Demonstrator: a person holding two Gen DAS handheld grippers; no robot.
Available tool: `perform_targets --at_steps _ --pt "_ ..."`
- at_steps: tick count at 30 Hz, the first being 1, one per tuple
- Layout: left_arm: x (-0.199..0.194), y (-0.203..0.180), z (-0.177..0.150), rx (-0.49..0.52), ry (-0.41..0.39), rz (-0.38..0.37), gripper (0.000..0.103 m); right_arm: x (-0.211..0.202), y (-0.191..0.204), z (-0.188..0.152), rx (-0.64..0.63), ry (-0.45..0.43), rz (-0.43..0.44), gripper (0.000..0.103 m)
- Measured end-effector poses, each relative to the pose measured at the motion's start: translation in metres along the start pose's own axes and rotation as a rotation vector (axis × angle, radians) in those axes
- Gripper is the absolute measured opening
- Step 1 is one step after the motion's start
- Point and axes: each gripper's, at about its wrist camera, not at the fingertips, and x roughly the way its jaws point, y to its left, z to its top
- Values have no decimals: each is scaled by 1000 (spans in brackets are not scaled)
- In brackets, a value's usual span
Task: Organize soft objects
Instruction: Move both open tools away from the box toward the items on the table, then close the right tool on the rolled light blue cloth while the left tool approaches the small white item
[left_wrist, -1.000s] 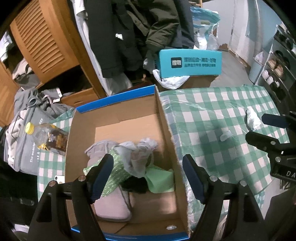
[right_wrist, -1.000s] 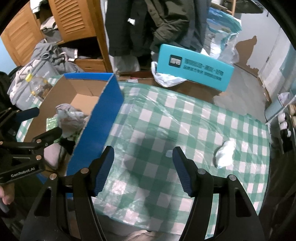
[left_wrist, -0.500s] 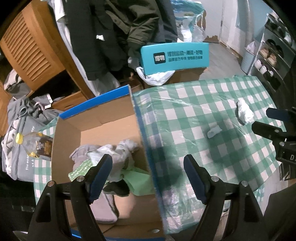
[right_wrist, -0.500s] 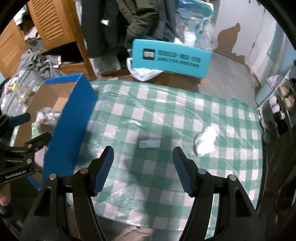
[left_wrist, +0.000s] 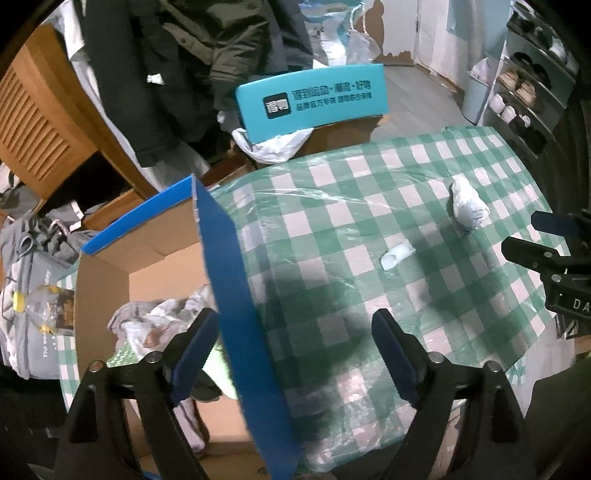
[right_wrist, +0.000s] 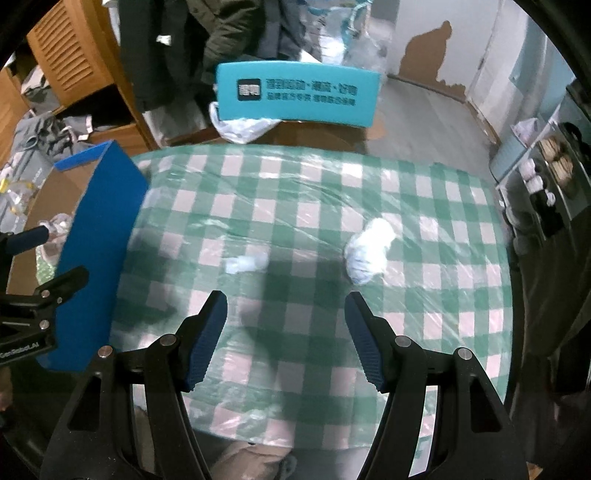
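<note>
Both grippers empty over the checked cloth; two soft items were left outside the box.

Left gripper (left_wrist: 291, 354) was opening, nothing between its fingers, straddling the blue box wall (left_wrist: 236, 295) at lower centre; a low pass would likely snag it. Right gripper (right_wrist: 286, 338) stood spread and empty. White bundle (right_wrist: 367, 251) lay centre-right, small white scrap (right_wrist: 247, 263) mid-frame. Plastic film over the cloth (right_wrist: 461, 295) could bunch or get pinched along with the thin scrap.

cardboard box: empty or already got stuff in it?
Not empty. The left wrist view shows crumpled grey and green cloth piled on the floor of the open box.
</note>
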Motion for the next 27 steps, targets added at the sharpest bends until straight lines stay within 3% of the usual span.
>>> perform_targets --at_steps 11,27 --pt "25 -25 23 26 47 -49 87 19 -37 -4 67 57 -20 66" --pt "77 -37 72 3 101 -94 87 75 -108 25 273 171 -7 67"
